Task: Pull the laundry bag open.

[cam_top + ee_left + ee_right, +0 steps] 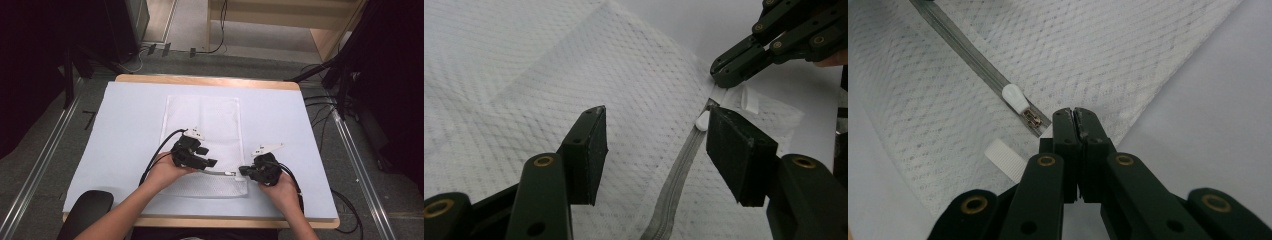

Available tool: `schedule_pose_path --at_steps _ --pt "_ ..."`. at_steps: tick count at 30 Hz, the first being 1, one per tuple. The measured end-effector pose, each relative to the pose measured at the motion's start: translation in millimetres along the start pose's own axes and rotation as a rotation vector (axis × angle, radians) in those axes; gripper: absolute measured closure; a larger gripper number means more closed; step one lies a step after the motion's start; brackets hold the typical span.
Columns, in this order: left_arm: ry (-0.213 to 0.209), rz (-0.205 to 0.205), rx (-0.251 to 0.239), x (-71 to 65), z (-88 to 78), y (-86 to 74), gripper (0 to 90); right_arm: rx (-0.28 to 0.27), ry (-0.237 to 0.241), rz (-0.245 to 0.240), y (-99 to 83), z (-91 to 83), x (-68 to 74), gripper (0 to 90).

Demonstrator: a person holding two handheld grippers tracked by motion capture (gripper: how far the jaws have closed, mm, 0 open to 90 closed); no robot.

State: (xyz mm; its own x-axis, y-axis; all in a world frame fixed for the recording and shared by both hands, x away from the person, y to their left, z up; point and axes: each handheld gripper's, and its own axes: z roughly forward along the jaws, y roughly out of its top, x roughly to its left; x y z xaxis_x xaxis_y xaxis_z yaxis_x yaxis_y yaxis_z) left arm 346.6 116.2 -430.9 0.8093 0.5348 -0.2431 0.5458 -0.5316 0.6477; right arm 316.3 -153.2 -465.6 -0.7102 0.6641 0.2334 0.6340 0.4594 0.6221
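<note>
My mesh bag (pixel 202 145) is white, its weave a fine diamond net pattern over a pale blue table (pixel 125 135) cover edged in light wood. The zipper (pixel 676 175) running across the bag is grey, with a white pull tab (pixel 1015 98) at its end and a small white ribbed tag (pixel 1004 157) just beside that pull. My left claw (pixel 656 142) and right claw (pixel 1075 117) are black, with brass-coloured rivets.

So the count: one white mesh laundry bag (pixel 202 125) with one zipper (pixel 676 180) and one white zipper pull (pixel 1015 98), two tongs (left (pixel 209 156), right (pixel 243 170)), one table (pixel 125 130), and one black mouse-looking thing (pixel 87 207) at the near corner.
</note>
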Motion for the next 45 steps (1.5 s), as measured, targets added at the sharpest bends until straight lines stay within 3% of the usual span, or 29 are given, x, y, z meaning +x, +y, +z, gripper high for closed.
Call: schedule_pose_path --at_steps 7,13,17,23,31,39,45 --pt "-0.013 0.008 0.005 -6.7 11.6 1.7 46.8 -0.005 0.009 -0.003 -0.2 4.5 -0.6 89.9" --pt "-0.057 -0.007 0.035 -10.8 24.5 2.7 53.9 -0.005 0.007 -0.029 -0.5 4.4 -1.0 89.4" --pt "-0.077 -0.001 0.050 -14.5 31.5 3.3 65.2 -0.005 0.007 -0.028 -0.7 4.1 -0.3 88.7" --pt "-0.094 -0.025 0.040 -15.8 37.6 2.7 80.7 -0.005 0.003 -0.048 -1.2 4.0 1.1 87.2" --pt "-0.105 -0.028 0.049 -19.1 45.4 3.5 80.6 -0.004 0.007 -0.046 -1.2 4.1 0.6 87.3" --pt "-0.079 -0.007 0.059 -24.3 53.6 1.4 75.9 -0.018 0.026 -0.039 -2.9 4.2 -2.2 87.5" --pt "-0.097 0.005 0.070 -27.2 56.1 1.1 75.3 -0.018 0.025 -0.038 -2.8 4.3 -2.0 87.6"
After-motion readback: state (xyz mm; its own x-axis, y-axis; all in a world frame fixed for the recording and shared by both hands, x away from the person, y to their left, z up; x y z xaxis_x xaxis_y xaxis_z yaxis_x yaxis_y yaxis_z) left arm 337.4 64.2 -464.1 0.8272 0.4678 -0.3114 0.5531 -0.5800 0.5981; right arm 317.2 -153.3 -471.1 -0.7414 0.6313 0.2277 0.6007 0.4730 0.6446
